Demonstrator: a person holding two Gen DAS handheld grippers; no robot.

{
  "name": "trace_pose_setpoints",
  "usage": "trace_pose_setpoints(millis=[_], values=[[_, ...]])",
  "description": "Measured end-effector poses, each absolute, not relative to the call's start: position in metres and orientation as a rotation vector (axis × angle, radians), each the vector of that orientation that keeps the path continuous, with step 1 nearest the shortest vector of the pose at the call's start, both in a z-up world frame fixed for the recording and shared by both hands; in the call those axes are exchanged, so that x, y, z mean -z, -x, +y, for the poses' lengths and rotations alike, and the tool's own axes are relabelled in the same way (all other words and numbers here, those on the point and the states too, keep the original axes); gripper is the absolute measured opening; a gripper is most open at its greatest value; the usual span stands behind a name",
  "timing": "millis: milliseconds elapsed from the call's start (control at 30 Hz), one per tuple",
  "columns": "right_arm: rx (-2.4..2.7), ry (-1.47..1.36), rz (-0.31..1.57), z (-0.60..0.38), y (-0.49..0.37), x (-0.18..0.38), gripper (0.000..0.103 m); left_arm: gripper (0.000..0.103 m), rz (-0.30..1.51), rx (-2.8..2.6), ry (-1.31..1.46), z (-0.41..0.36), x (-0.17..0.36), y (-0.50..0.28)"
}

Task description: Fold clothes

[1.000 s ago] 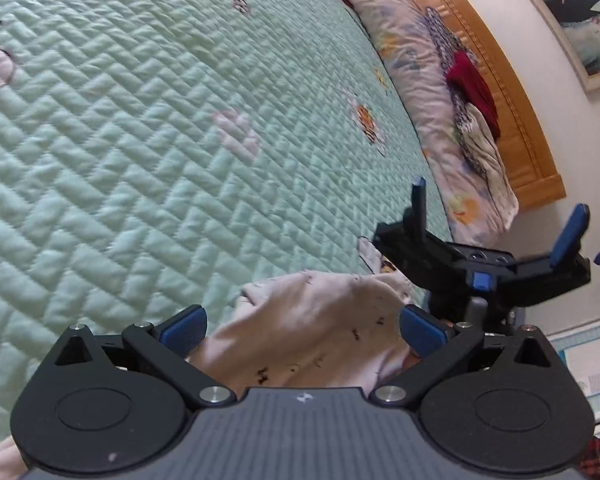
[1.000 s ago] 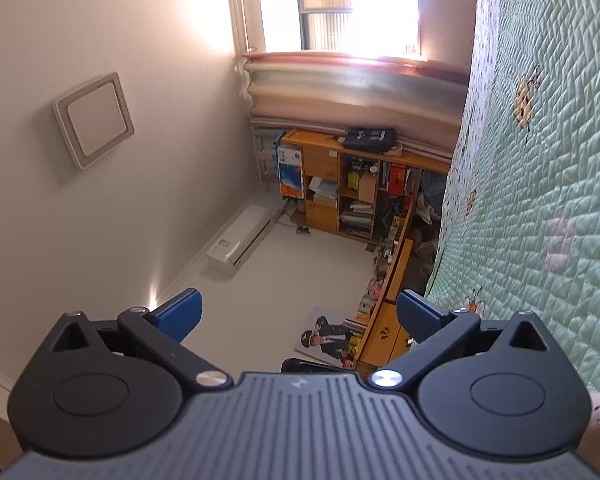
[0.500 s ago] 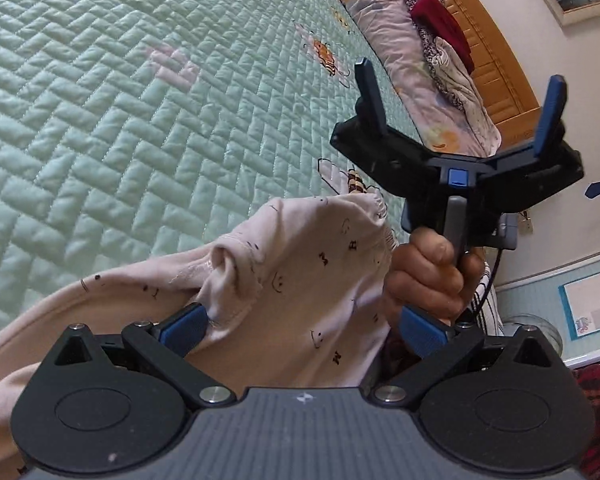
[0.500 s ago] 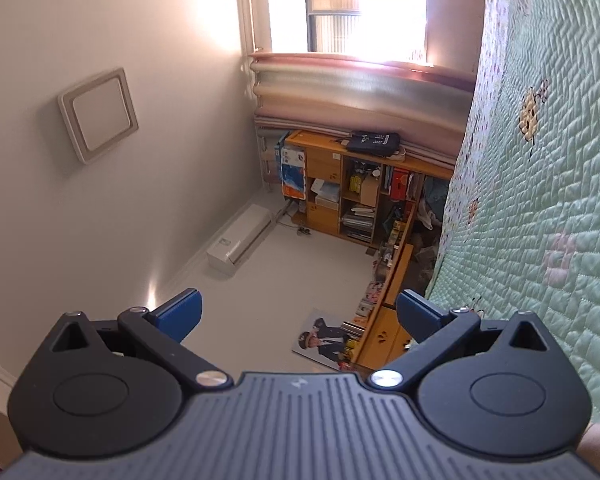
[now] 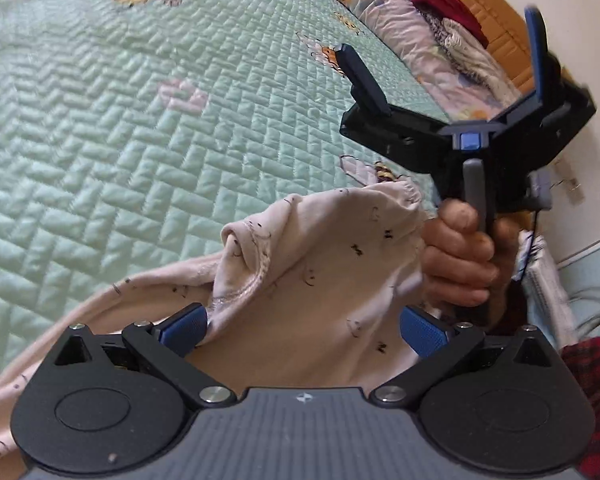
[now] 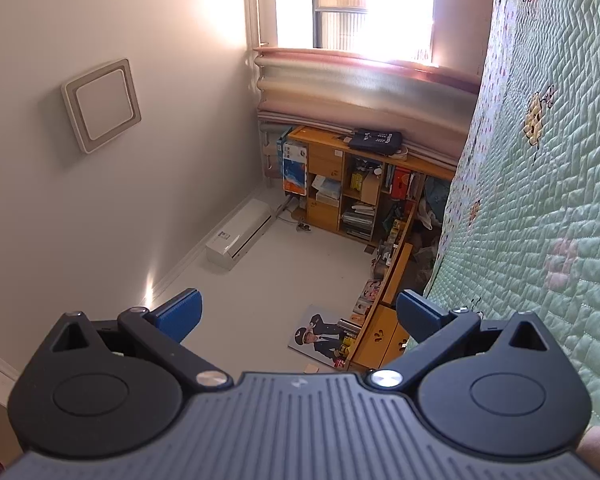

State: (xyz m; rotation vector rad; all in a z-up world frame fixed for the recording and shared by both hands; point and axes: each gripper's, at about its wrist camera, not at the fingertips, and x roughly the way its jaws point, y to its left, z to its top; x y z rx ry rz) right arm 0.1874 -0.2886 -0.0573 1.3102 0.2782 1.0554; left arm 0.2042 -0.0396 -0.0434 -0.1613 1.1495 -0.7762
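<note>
Pale pink fabric of a garment (image 5: 300, 280), printed with small dark marks, is being seen bunched up in the left wrist view, lying on a mint-green quilted bedspread (image 5: 100, 120) and filling the space between the blue pads of the left gripper (image 5: 302, 326). The jaws of that gripper are being held wide apart; a folded seam of the garment is touching the left pad, while the right pad is being left just clear of the cloth, so nothing is being clamped. Beyond the garment, the right gripper (image 5: 444, 44) is being gripped by its handle in a hand (image 5: 460, 256) just beside the garment's far edge, its two fingers being pointed upward and spread wide, with nothing between them. Along the head of the bed, a floral pillow (image 5: 420, 32) with a dark red cloth (image 5: 444, 4) on it is being shown against a wooden headboard (image 5: 496, 20).

In the right wrist view, the right gripper (image 6: 300, 316) is being aimed away from the bed, its blue pads being held well apart and empty. The bedspread (image 6: 540, 200) is being caught only along the right edge, and the garment is not being shown here. A wooden bookshelf (image 6: 352, 192), an air conditioner (image 6: 240, 240), a bright window (image 6: 360, 4) and a square wall panel (image 6: 102, 104) are being framed beyond the fingers
</note>
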Motion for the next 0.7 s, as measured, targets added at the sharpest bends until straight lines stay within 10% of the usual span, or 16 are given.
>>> trace_pose_setpoints(millis=[700], values=[[-0.965,-1.337,0.264,-0.305,-0.187,0.063,0.103,0.102,1.351,0.827,0.393,-0.024,0.076,-0.273]])
